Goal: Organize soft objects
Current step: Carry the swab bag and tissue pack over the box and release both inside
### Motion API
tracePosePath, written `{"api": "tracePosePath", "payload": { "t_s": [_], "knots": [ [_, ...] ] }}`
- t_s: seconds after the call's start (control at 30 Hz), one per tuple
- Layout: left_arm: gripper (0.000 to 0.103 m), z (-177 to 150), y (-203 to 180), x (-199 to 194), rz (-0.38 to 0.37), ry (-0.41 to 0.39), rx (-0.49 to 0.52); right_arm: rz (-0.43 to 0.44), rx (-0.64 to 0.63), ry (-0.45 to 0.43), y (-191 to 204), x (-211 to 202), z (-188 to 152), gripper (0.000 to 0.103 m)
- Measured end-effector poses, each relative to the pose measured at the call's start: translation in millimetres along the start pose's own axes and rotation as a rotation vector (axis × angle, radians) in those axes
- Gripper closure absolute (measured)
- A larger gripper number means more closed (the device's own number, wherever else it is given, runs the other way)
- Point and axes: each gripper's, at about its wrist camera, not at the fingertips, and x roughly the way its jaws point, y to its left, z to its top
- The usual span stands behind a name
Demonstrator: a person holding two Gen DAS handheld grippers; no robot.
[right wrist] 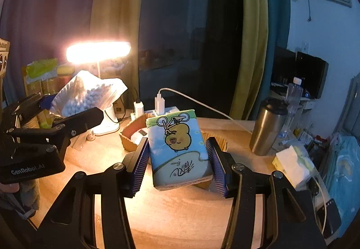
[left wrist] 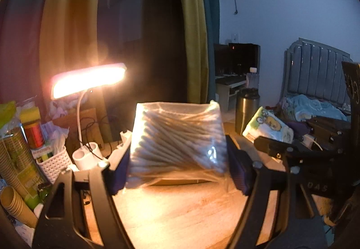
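My right gripper (right wrist: 177,159) clamps the blue-and-green cartoon tissue pack (right wrist: 177,150) directly above the shallow brown cardboard box (right wrist: 128,138), its long axis pointing away from me, while my left gripper (left wrist: 177,159) clamps the clear plastic bag of cotton swabs (left wrist: 177,138), farther left.

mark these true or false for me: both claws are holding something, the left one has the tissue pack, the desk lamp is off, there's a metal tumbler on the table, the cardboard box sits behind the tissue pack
1. Both claws hold something. True: the left claw grips a bag of cotton swabs and the right claw grips a tissue pack.
2. The left claw has the tissue pack. False: it has the bag of cotton swabs; the tissue pack is in the right claw.
3. The desk lamp is off. False: the desk lamp is lit.
4. A metal tumbler stands on the table. True: the metal tumbler stands upright on the table.
5. The cardboard box sits behind the tissue pack. True: the cardboard box shows just past it.
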Motion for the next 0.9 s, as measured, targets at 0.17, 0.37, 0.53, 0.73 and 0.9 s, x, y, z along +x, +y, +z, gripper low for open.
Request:
{"api": "tracePosePath", "payload": {
  "t_s": [0.17,0.37,0.53,0.73,0.9],
  "knots": [
    [0.029,7,1,7,0.002,-0.013,-0.002,-0.002,-0.004,-0.019,-4,5,10,0.049],
    [0.028,13,4,20,0.003,-0.019,-0.007,0.0,-0.009,-0.034,-5,12,20,0.049],
    [0.028,22,5,27,0.007,-0.035,-0.011,-0.012,-0.003,-0.046,-16,21,29,0.049],
    [0.028,33,11,39,0.019,-0.053,-0.017,-0.033,0.009,-0.076,-32,26,44,0.049],
    [0.028,39,13,52,0.02,-0.059,-0.012,-0.034,0.007,-0.085,-39,35,52,0.049]
  ]
}}
